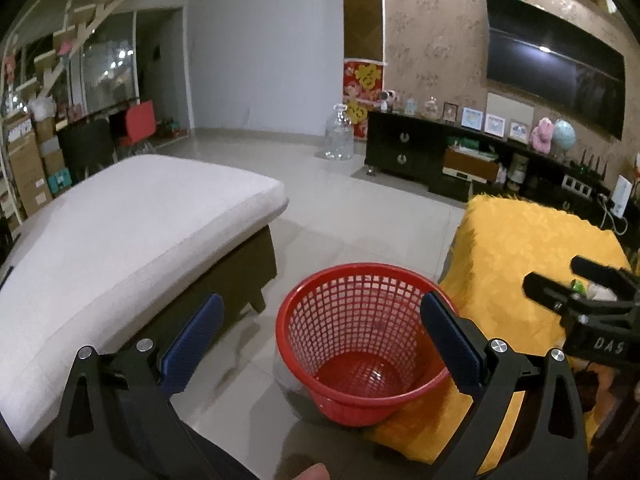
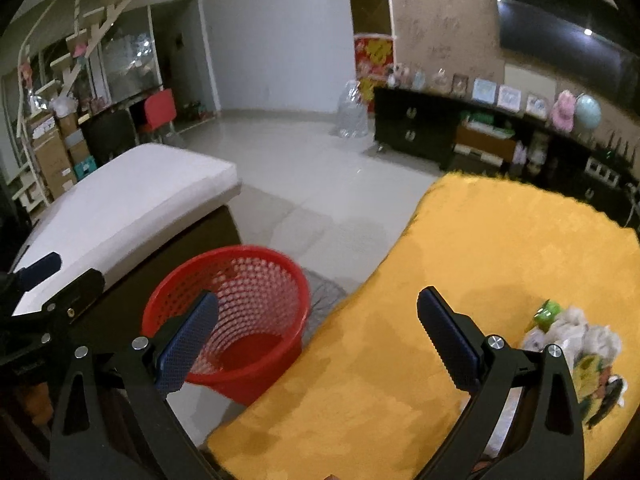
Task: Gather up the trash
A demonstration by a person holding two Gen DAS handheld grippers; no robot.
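Left gripper [image 1: 320, 340] is spread wide and empty above the red basket [image 1: 362, 344], which stands on the floor [image 1: 360, 208] against the yellow cover [image 2: 480, 260]. Right gripper [image 2: 316, 340] is also spread and empty. Crumpled trash [image 2: 576, 344] lies on the yellow cover, just right of the right gripper.

One red perforated plastic basket [image 1: 362, 344] on the tiled floor, one fuzzy yellow cloth-covered surface [image 2: 500, 264] just right of the basket, one heap of crumpled wrappers [image 2: 576, 344] on that cloth, one white-cushioned bench [image 1: 120, 232] left of the basket, two black grippers with blue-padded fingers
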